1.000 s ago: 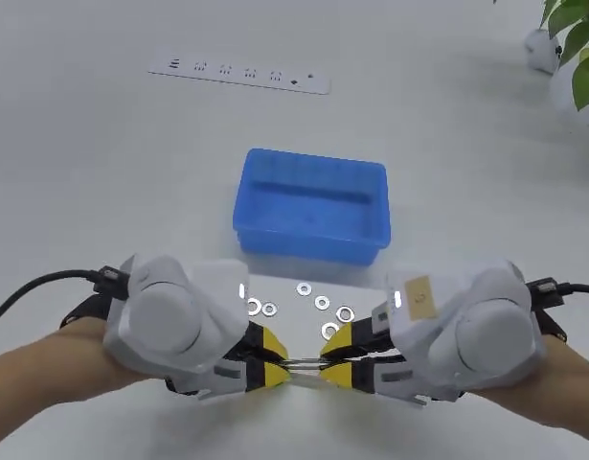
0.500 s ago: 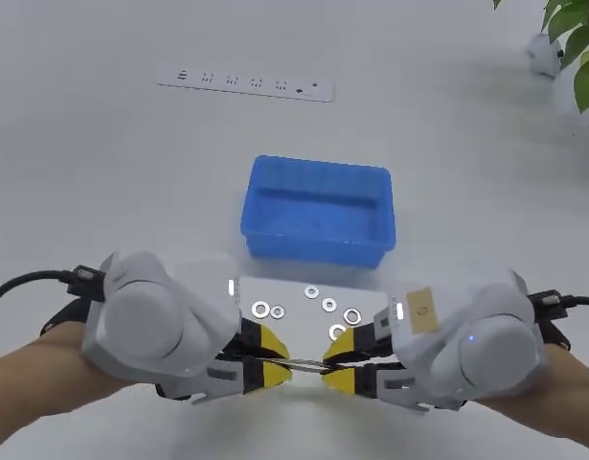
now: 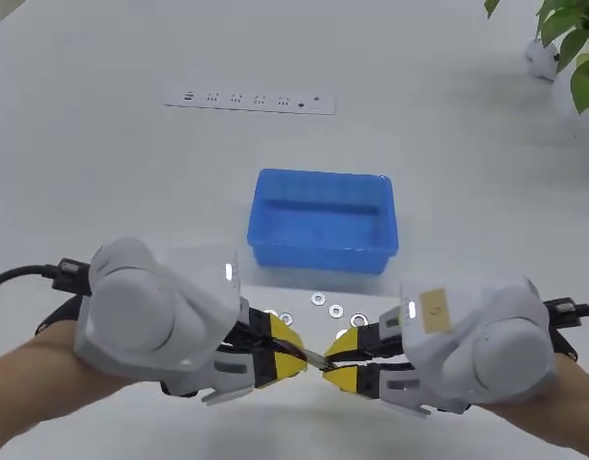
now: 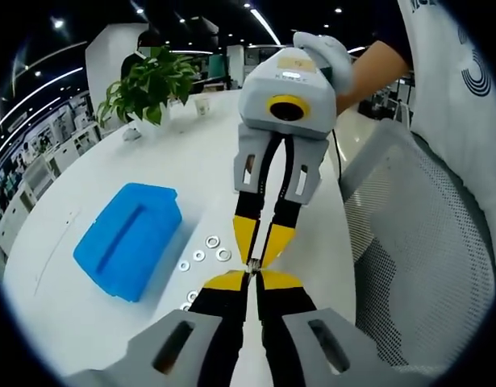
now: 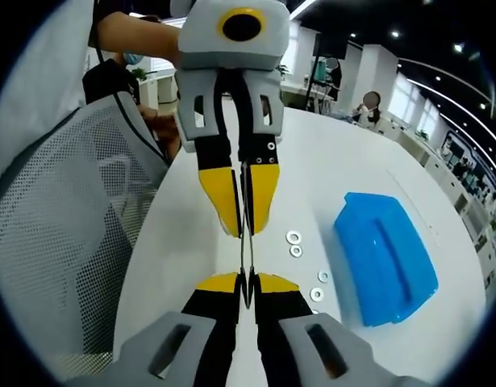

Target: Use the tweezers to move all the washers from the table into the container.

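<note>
Tweezers [image 3: 316, 360]: one thin metal pair, lying roughly level between your two grippers, on the near-edge side of the tabletop [image 3: 102, 172]. Left gripper [image 3: 283, 352]: yellow-tipped jaws drawn together on one end of the tweezers. Right gripper [image 3: 338, 370]: jaws likewise pressed together on the other end, facing the left gripper almost tip to tip. In the right gripper view the metal runs straight from your own jaws in between the opposite pair. Washers [image 3: 318, 299]: several small silver rings, loose and flat on the tabletop, scattered between the grippers and the container's near wall, and apart from that wall. Container [image 3: 318, 255]: one blue rectangular tub, upright, mid-tabletop, just beyond the washers. Power strip [image 3: 249, 101]: white, flat, well past the container toward the far edge. Plant [image 3: 567, 38]: green leaves at the far right corner.
</note>
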A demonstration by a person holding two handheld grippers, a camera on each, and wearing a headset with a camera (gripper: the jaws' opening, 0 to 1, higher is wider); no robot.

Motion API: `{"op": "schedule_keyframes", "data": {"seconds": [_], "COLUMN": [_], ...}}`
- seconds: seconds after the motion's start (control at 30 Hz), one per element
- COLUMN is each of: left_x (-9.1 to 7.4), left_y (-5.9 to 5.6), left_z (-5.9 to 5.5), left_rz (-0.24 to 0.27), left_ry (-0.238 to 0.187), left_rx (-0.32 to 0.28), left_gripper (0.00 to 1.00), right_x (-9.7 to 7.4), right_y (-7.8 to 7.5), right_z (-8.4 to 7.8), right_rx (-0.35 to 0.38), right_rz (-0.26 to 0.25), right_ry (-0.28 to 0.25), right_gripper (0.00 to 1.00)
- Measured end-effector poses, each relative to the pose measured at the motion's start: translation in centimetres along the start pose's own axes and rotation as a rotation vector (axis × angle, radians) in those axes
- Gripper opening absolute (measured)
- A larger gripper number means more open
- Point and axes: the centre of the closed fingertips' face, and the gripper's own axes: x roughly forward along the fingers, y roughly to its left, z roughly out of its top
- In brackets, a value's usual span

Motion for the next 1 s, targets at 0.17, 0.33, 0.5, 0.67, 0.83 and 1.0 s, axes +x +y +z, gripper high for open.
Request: {"op": "schedule_keyframes", "data": {"seconds": [0.17, 0.33, 0.5, 0.67, 0.83, 1.0], "left_x": [0.0, -0.1, 0.0, -0.1, 0.0, 0.2], "left_y": [-0.1, -0.2, -0.1, -0.2, -0.3, -0.6], "left_z": [0.3, 1.1, 1.2, 1.6, 1.8, 2.2], "left_rz": [0.012, 0.009, 0.007, 0.003, -0.010, -0.020], "left_ry": [-0.011, -0.051, -0.054, -0.084, -0.107, -0.126], "left_rx": [0.017, -0.002, -0.001, 0.003, -0.024, 0.005], "left_gripper": [0.09, 0.09, 0.10, 0.09, 0.08, 0.08], "right_x": [0.1, 0.2, 0.4, 0.4, 0.6, 0.6], "right_y": [0.2, 0.2, 0.3, 0.4, 0.5, 0.6], "right_z": [0.2, 0.4, 0.4, 0.6, 0.6, 0.5], "right_rx": [0.028, 0.026, 0.016, 0.019, 0.024, 0.049], "right_rz": [0.004, 0.003, 0.008, 0.016, 0.021, 0.023], "right_ry": [-0.034, -0.048, -0.046, -0.057, -0.061, -0.076], "right_gripper": [0.08, 0.08, 0.08, 0.08, 0.08, 0.08]}}
